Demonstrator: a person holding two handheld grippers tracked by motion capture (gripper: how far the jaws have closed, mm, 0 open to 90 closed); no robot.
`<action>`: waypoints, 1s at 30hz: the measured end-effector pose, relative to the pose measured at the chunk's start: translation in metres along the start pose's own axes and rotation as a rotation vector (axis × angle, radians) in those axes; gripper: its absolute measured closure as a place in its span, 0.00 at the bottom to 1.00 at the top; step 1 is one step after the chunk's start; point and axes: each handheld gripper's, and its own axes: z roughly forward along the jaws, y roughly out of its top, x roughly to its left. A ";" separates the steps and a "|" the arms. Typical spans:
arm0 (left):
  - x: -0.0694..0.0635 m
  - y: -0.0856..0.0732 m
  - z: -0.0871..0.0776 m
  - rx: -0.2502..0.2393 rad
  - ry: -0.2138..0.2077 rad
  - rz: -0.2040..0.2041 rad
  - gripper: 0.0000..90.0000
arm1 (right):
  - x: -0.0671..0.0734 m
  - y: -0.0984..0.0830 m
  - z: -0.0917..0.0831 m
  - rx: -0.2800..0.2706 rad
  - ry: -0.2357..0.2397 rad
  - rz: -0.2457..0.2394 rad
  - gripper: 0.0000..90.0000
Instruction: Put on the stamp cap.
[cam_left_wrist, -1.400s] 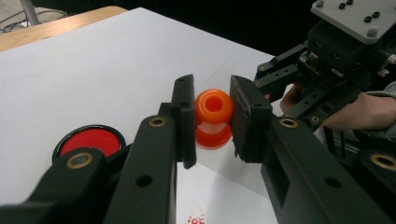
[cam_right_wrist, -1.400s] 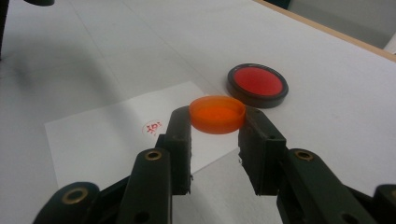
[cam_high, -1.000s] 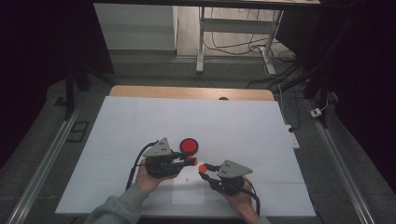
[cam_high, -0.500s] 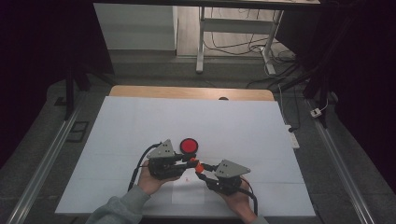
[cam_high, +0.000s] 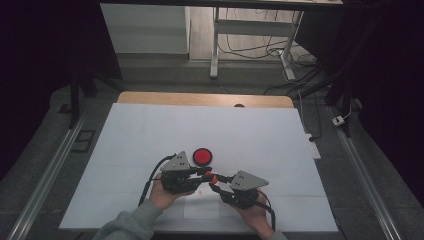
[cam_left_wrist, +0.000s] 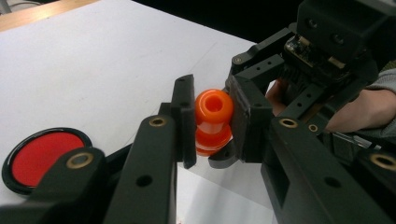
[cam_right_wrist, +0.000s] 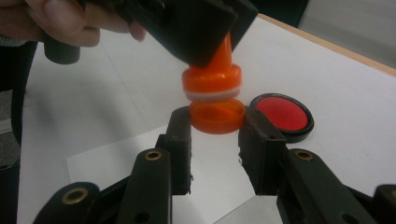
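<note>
An orange bottle-shaped piece (cam_left_wrist: 213, 122) is clamped at its neck by the left gripper (cam_left_wrist: 211, 119), above the white table (cam_high: 150, 130) near centre-front. Its base is pinched between the right gripper (cam_right_wrist: 215, 140) jaws. A red disc (cam_high: 202, 156) is seen at 12 o'clock, just beside.

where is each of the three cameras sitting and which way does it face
High view: above the person's side, looking forward and down on the white table; forearms, both hands.
Left gripper view: along its jaws, gripping the orange stamp; other hand beyond.
Right gripper view: along its jaws, around the stamp's base; fingers above.
All share the stamp and red ink pad.
</note>
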 end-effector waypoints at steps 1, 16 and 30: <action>0.000 0.000 0.001 0.001 -0.003 0.000 0.80 | 0.000 0.000 0.000 -0.003 0.001 -0.002 0.72; 0.000 -0.002 0.003 -0.002 0.008 -0.001 0.80 | 0.001 0.000 0.000 -0.005 0.007 -0.003 0.72; -0.001 -0.005 0.006 0.004 0.007 0.002 0.81 | 0.000 -0.001 0.000 -0.010 0.012 0.013 0.72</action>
